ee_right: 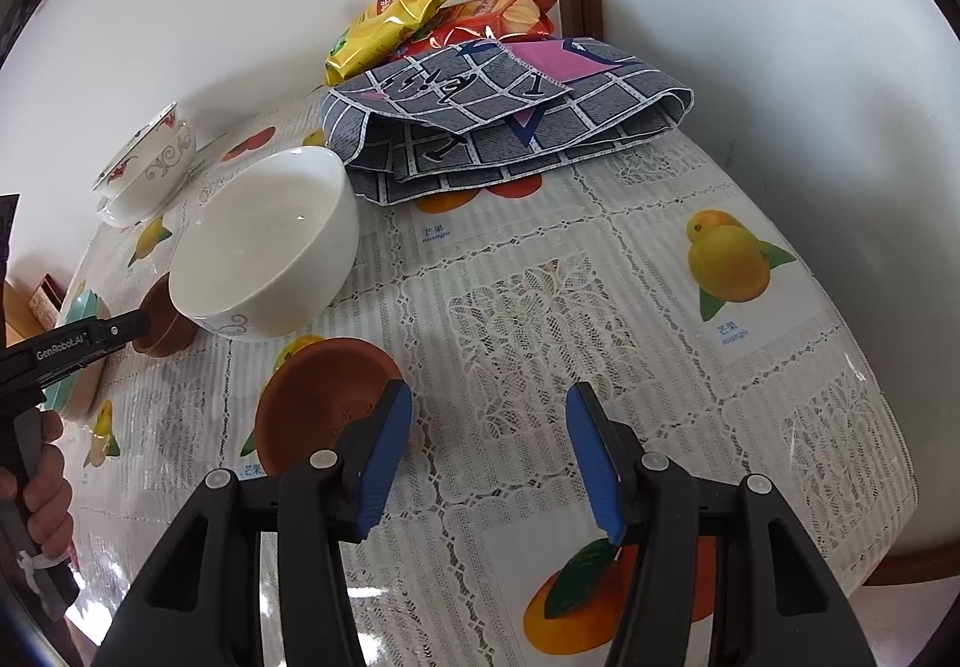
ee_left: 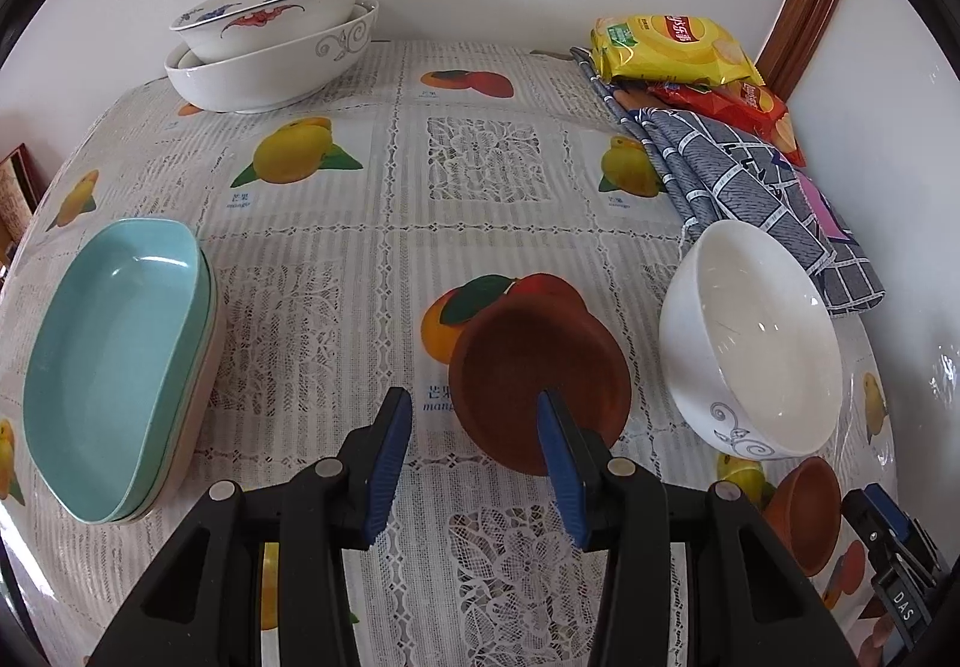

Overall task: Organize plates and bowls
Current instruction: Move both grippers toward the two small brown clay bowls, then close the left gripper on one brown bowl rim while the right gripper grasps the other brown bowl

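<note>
White bowl between brown dishes; cloth behind.

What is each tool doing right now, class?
Left tool: open, empty, beside a brown dish.
Right tool: open, empty, above the table.

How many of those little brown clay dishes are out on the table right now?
2. One brown dish lies mid-table just ahead of the left gripper; the other brown dish sits beside the right gripper, in front of the white bowl. None seems hidden.

Brown dish; teal plate
</note>
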{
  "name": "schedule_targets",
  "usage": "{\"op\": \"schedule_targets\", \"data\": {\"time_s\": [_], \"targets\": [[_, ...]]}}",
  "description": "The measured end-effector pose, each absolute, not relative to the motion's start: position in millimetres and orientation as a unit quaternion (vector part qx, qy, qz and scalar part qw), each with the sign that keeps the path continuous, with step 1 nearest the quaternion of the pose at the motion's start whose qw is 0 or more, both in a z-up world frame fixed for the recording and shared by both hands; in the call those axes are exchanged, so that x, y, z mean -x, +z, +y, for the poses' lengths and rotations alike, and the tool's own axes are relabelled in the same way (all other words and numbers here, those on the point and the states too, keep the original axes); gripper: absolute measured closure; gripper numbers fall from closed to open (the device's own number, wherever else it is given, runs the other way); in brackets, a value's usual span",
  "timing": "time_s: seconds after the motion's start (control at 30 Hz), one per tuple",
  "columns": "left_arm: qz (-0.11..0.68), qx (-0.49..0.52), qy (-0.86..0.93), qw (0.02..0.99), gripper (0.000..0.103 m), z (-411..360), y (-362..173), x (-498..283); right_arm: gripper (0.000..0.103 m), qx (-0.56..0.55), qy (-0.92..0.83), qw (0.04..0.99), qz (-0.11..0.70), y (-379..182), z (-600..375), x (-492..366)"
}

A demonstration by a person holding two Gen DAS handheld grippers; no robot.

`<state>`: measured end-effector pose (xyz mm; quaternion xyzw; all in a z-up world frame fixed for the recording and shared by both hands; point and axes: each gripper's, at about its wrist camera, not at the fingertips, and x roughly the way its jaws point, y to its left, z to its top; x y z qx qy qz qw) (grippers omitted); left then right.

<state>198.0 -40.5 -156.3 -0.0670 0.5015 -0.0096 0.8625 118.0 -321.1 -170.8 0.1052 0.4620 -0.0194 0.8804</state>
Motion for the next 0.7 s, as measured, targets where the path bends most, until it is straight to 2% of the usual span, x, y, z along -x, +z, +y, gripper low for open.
{"op": "schedule_targets", "data": {"time_s": [0.33, 0.6, 0.7], "targets": [[0.508, 0.072, -0.001, 0.858, 0.062, -40.3, -167.7, -209.0, 0.049, -0.098, 0.015, 0.879, 0.467, -175.6, -304.0, -124.8], [0.509, 0.071, -0.007, 0.858, 0.062, -42.0, -174.2, -216.0, 0.069, -0.089, 0.019, 0.872, 0.481, -189.2, -296.5, -134.5], [0.511, 0.072, -0.010, 0.857, 0.068, -42.7, -178.4, -218.6, 0.077, -0.092, 0.021, 0.869, 0.485, -192.3, -294.8, -138.5]]}}
